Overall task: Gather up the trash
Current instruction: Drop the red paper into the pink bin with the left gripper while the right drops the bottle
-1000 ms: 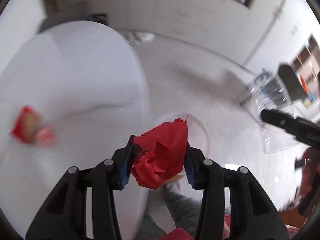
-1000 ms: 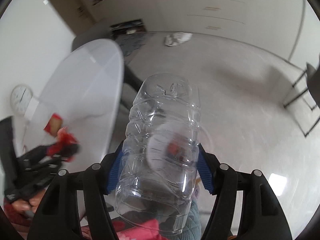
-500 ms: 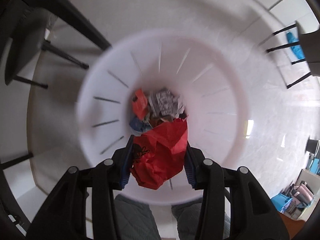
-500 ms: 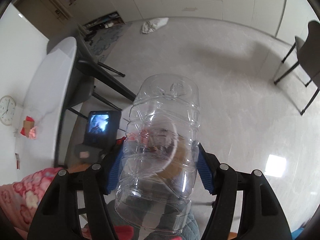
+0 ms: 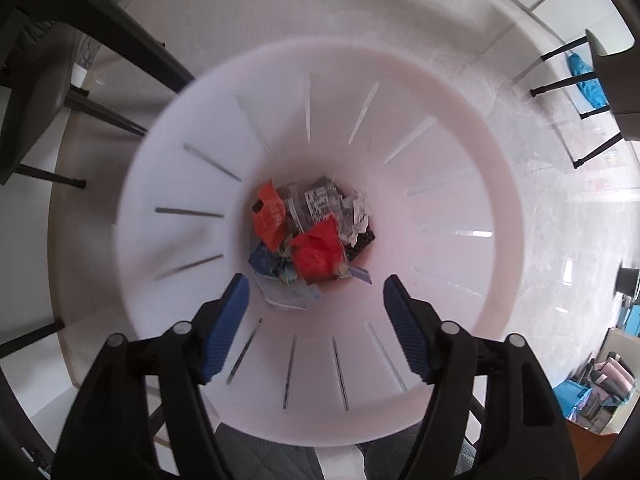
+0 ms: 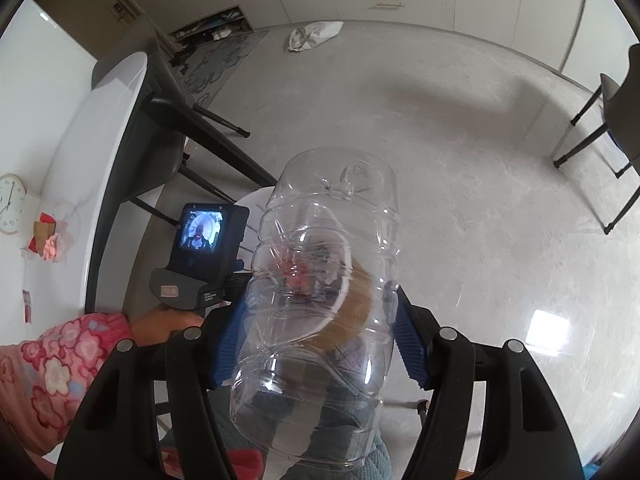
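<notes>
Where the bin (image 5: pixel 452 184) narrows to its floor, a red wrapper (image 5: pixel 318 254) lies on top of other scraps, among an orange packet (image 5: pixel 270 216) and printed paper (image 5: pixel 320 204). The left hand-held gripper (image 5: pixel 316 312) hangs over the bin's mouth with its blue pads (image 5: pixel 228 324) spread wide and nothing between them. The bin is white, with slits down its wall, and stands on the pale floor (image 5: pixel 560 208) beside dark chair legs (image 5: pixel 100 112). The right hand-held gripper (image 6: pixel 316 340) clamps a clear bottle (image 6: pixel 324 280) across its ribbed body, base pointing away. To its left, more red trash (image 6: pixel 46 236) rests on the white surface (image 6: pixel 80 168), near a clock (image 6: pixel 10 204).
</notes>
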A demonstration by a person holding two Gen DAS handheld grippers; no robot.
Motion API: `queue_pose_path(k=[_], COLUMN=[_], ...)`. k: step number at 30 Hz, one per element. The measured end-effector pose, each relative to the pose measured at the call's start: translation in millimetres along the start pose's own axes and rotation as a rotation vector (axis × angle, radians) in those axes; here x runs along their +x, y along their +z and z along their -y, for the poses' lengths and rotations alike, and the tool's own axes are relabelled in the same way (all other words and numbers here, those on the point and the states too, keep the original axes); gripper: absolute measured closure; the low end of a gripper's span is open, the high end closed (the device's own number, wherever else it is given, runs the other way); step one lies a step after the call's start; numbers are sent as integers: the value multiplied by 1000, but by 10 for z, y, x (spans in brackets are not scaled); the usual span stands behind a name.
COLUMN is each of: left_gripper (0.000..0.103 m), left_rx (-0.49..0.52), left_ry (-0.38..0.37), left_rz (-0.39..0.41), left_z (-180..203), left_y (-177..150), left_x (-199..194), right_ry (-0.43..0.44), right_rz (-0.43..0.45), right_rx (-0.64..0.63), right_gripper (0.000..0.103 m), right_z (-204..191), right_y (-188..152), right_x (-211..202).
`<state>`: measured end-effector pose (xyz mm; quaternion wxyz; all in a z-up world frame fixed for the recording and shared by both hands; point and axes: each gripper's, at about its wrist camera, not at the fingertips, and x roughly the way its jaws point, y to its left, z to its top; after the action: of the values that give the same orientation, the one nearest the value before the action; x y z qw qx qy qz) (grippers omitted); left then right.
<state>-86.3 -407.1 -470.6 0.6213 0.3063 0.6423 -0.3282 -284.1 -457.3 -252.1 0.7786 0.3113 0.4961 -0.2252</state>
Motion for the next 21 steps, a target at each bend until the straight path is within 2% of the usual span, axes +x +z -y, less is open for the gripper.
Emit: queue_pose_path(k=[2, 6, 12, 15, 18, 21], left_gripper=[28, 28, 24, 20, 17, 16], left_rx=[8, 25, 25, 31, 55, 57], left_ry=[-6, -23, -97, -131, -120, -107], left_rz=[19, 54, 153, 214, 265, 291], left_z=[-3, 12, 68, 111, 128, 86], left_y=[1, -10, -303, -535, -750, -883], left_x=[-56, -276, -1004, -1415, -1763, -1934], right_ry=[8, 6, -12, 3, 38, 85], right_rz=[-1, 14, 38, -16, -97, -198], right_rx=[-7, -37, -77, -117, -145, -150], right_gripper=[37, 37, 37, 37, 37, 37], right_z=[-37, -40, 90, 89, 25, -85], right_y=[14, 77, 247, 298, 292, 237], right_x=[26, 17, 64, 392, 855, 1405])
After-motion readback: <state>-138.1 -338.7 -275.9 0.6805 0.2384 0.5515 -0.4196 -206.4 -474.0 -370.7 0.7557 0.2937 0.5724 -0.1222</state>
